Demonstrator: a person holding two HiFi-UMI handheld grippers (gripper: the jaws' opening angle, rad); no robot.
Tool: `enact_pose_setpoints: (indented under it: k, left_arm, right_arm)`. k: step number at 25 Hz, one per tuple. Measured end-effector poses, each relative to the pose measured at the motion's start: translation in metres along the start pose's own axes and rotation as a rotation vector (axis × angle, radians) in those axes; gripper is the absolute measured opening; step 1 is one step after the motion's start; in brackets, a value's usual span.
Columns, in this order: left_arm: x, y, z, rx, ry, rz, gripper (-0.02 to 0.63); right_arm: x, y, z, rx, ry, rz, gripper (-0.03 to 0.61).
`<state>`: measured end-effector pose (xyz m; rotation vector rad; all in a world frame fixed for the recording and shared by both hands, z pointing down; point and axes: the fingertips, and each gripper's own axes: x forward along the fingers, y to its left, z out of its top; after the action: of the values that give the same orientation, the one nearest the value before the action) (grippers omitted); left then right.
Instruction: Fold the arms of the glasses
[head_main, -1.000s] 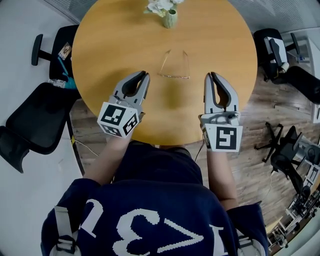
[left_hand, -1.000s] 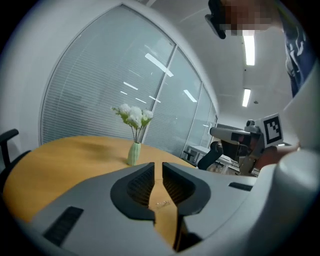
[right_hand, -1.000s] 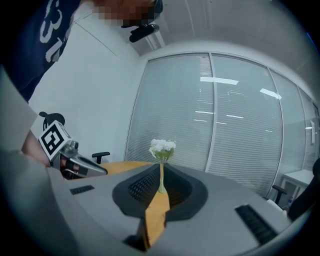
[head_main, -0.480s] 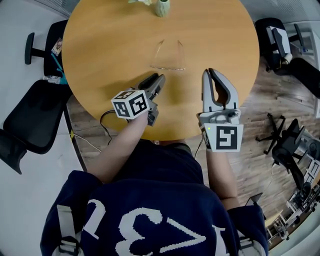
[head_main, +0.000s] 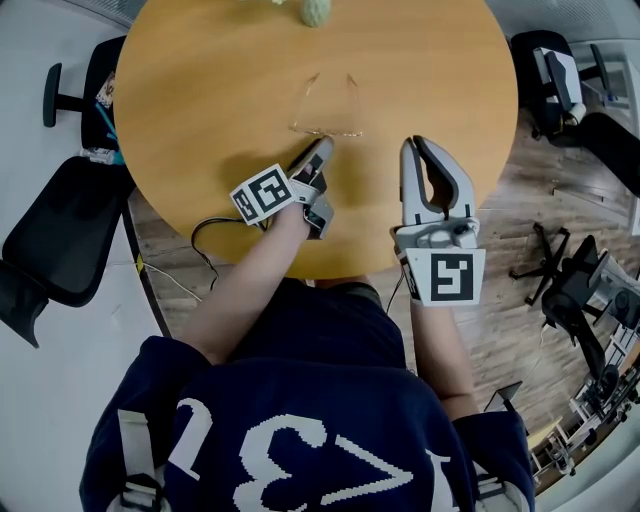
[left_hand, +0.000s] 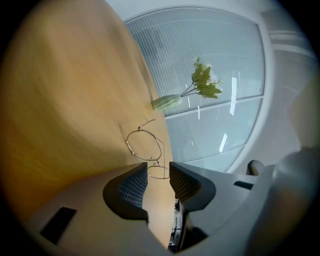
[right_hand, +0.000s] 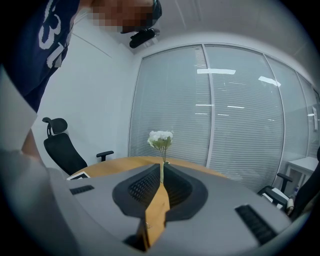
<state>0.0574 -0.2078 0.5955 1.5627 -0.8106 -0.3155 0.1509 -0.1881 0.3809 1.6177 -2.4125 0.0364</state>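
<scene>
Thin wire-rimmed glasses (head_main: 325, 110) lie with both arms spread on the round wooden table (head_main: 200, 90). My left gripper (head_main: 322, 152) is rolled onto its side, low over the table, with its tips just short of the near rim of the glasses. In the left gripper view the glasses (left_hand: 145, 144) lie right ahead of the left gripper (left_hand: 158, 172), one lens rim showing through the gap. Its jaws stand apart and are closing, with nothing pressed between the pads. The right gripper (head_main: 418, 148) hovers to the right of the glasses, shut and empty; it looks the same in its own view (right_hand: 162, 172).
A small green vase of white flowers (head_main: 315, 10) stands at the table's far edge, beyond the glasses (left_hand: 167, 102) (right_hand: 161, 140). Black office chairs stand at the left (head_main: 60, 230) and right (head_main: 560, 90). A cable (head_main: 210, 235) hangs by the near table edge.
The left gripper rolled onto its side, sank to the table and moved in toward the glasses, and its jaws opened from shut. The right gripper hardly moved.
</scene>
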Motion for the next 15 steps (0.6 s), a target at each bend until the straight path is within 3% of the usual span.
enact_pose_setpoints:
  k: [3, 7, 9, 15]
  left_arm:
    - [0.007, 0.003, -0.001, -0.124, -0.043, -0.016, 0.127]
    - [0.014, 0.005, 0.003, -0.206, -0.089, -0.032, 0.127]
    - [0.015, 0.006, 0.005, -0.228, -0.099, -0.027, 0.127]
    - [0.015, 0.006, 0.007, -0.233, -0.125, -0.051, 0.049]
  right_arm:
    - [0.0, -0.003, -0.001, 0.004, 0.001, 0.007, 0.04]
    - [0.001, -0.005, -0.002, 0.012, -0.001, 0.014, 0.04]
    - [0.002, -0.004, -0.001, 0.028, -0.003, 0.011, 0.04]
    - [0.001, -0.005, -0.003, 0.023, 0.002, 0.018, 0.04]
